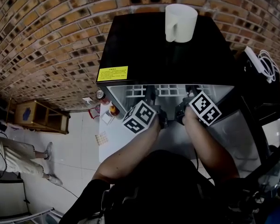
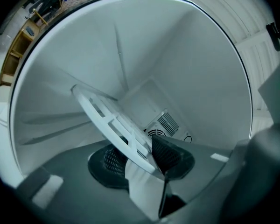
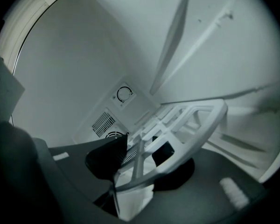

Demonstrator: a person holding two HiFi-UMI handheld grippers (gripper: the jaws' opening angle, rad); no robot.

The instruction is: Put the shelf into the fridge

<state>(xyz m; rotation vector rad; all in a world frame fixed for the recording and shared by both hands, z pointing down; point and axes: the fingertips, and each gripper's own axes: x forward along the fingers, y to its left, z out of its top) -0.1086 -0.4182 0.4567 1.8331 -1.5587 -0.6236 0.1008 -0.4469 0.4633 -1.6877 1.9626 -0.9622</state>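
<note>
The black mini fridge (image 1: 163, 45) stands open below me, and both grippers reach into its white inside. In the head view the white slatted shelf (image 1: 170, 90) lies across the upper part of the cavity, with my left gripper (image 1: 162, 118) and right gripper (image 1: 180, 114) side by side at its front edge. In the left gripper view the shelf (image 2: 102, 111) slants between the two dark ribbed pads (image 2: 167, 155) of the left gripper (image 2: 140, 160), which stand apart from it. The right gripper (image 3: 137, 155) also straddles the shelf's rim (image 3: 196, 120), its pads (image 3: 107, 157) spread wide.
A white mug (image 1: 179, 22) stands on the fridge top. The open door (image 1: 113, 139) swings out to the left with cans (image 1: 101, 95) in it. A vent grille (image 2: 167, 123) and a dial (image 3: 124, 94) sit on the rear wall. A wooden crate (image 1: 37, 115) stands on the floor at left.
</note>
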